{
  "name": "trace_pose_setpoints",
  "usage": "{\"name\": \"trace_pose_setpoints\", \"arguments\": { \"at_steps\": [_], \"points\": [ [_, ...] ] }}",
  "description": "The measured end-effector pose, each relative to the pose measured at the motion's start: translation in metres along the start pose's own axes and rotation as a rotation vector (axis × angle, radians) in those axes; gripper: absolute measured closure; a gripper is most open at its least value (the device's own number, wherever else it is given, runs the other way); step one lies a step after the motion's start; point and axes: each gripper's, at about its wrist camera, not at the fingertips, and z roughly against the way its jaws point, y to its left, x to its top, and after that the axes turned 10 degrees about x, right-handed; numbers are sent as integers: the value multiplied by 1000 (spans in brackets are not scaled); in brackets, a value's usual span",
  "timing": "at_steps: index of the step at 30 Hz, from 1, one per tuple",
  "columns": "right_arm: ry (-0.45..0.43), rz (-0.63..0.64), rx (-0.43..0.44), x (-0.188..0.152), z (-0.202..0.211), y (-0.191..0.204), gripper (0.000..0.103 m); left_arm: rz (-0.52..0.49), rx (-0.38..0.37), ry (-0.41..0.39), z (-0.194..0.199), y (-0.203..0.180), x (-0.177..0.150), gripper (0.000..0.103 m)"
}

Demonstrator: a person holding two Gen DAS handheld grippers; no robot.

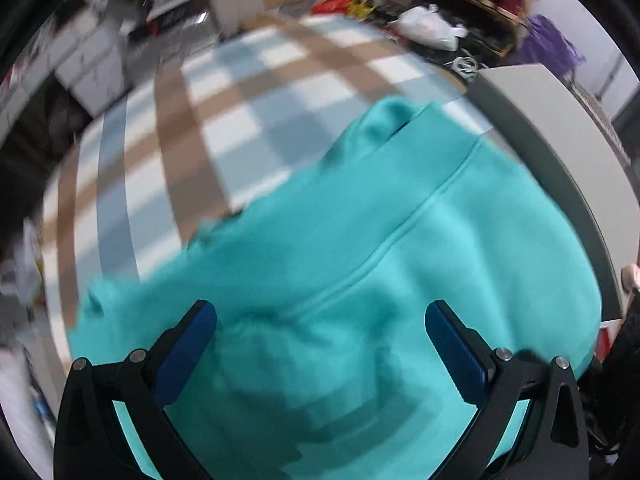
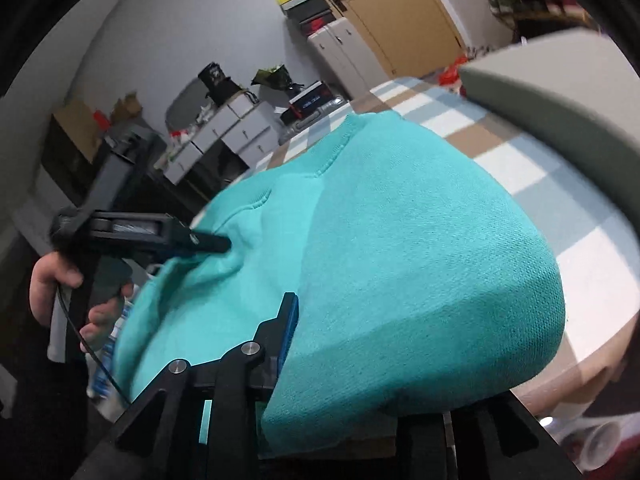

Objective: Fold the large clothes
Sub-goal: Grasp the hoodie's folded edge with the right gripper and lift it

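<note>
Here a teal sweatshirt (image 1: 360, 248) fills the lower half of the left wrist view, spread over a surface covered in a blue, white and brown checked cloth (image 1: 224, 120). The left hand-held gripper (image 1: 320, 320) hangs above the fabric, its blue pads spread wide with nothing between them. In the right wrist view the sweatshirt bulges across the centre, and the right hand-held gripper (image 2: 304, 344) at the lower middle is pinched narrowly on a fold of it. At the left edge a hand (image 2: 52, 284) grips the other tool's handle.
</note>
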Motion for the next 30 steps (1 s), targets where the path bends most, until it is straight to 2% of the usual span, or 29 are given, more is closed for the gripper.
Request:
{"name": "trace_pose_setpoints", "arguments": {
  "at_steps": [5,7,10,12,16,19,23,25,27,28,30],
  "points": [
    [6,-128,86,0,8,-21,71,-82,129,142,-55,-33,36,1],
    [-1,-168,107,3,11,-27,71,-94,124,187,-64,-29,39,1],
    [-6,-205,121,7,15,-31,70,-63,69,218,-66,-14,41,1],
    [-17,-242,126,10,18,-38,69,-48,48,221,-67,-8,39,1],
    [-2,-325,130,13,14,-53,64,-56,53,198,-47,-3,32,1],
    [-11,-333,130,12,13,-56,64,-22,-7,145,-13,8,10,1],
    [-21,-251,79,14,12,-44,67,-2,38,58,25,30,-53,1],
    [-27,-195,50,14,12,-38,70,29,63,63,24,36,-81,1],
    [-35,-165,30,13,13,-34,71,24,81,102,5,32,-100,1],
    [-42,-141,16,12,13,-30,72,43,61,112,-2,25,-97,1],
    [-46,-113,-6,10,14,-27,73,114,-20,107,-16,33,-97,1]
  ]
}}
